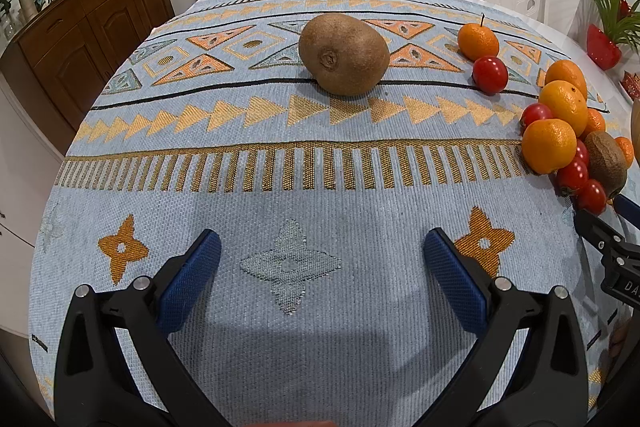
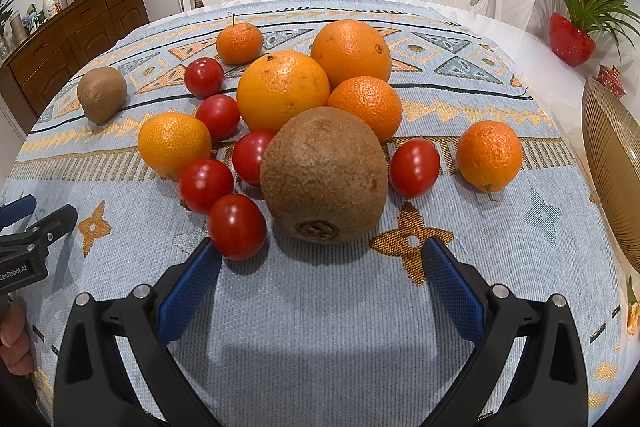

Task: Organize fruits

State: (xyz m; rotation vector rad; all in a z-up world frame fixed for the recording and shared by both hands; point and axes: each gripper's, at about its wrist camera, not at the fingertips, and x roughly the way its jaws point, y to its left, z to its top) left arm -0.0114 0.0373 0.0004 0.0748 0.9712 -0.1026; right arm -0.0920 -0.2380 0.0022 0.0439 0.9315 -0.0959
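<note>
Both jaws gape empty above the counter [image 1: 320, 307]. At three o'clock of the left gripper [image 1: 320, 259], the fruit pile [image 1: 568, 139] is partly cut off.

our left gripper [image 1: 320, 251] and right gripper [image 2: 322, 259] match: black plastic frames with slotted cut-outs, silver round screws at the joints, and blue textured pads [image 2: 188, 291]. white "genrobot.ai" lettering marks the left one's side.
</note>
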